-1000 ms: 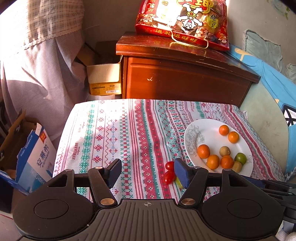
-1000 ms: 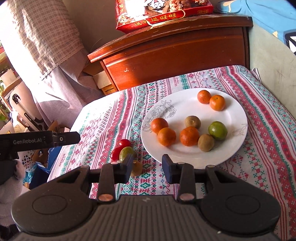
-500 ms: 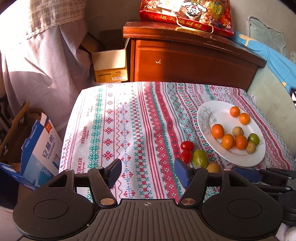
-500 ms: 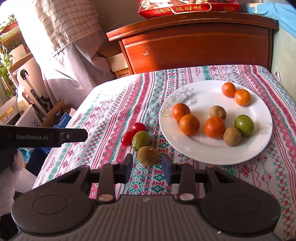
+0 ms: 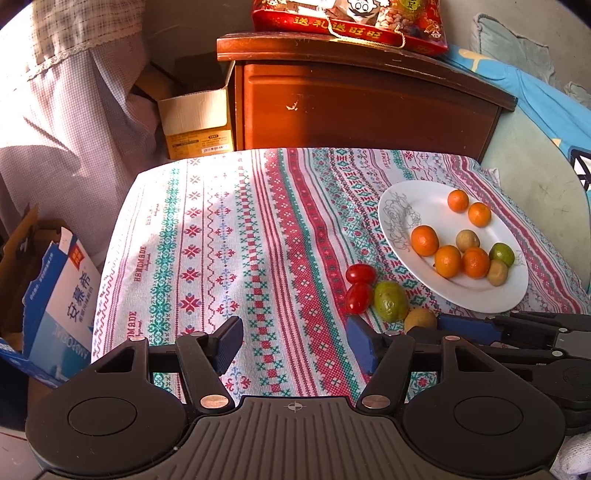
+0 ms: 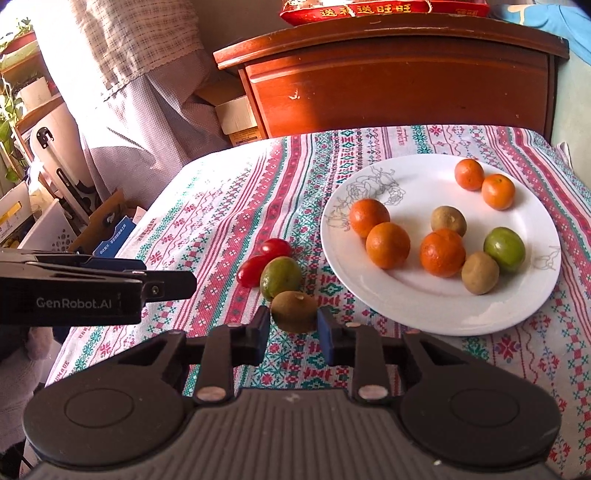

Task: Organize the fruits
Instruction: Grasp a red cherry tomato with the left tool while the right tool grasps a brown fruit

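A white plate (image 6: 436, 310) (image 5: 413, 195) on the patterned cloth holds several oranges, two brown kiwis and a green fruit (image 6: 504, 249). Beside its left rim lie two red tomatoes (image 6: 264, 258) (image 5: 360, 286) and a green fruit (image 6: 280, 277) (image 5: 390, 301). My right gripper (image 6: 293, 328) has its pads against both sides of a brown kiwi (image 6: 293, 310) (image 5: 420, 319) resting on the cloth. My left gripper (image 5: 293, 341) is open and empty, above the cloth left of the loose fruits.
A wooden cabinet (image 5: 362, 107) with a red snack bag (image 5: 351, 18) stands behind the table. Cardboard boxes (image 5: 195, 118) and a blue-white carton (image 5: 59, 314) sit off the table's left side. The cloth's left half (image 5: 207, 240) is bare.
My right gripper has moved forward and closed its jaws around the brown kiwi. My left gripper has shifted, bringing the loose fruits and plate into fuller view.
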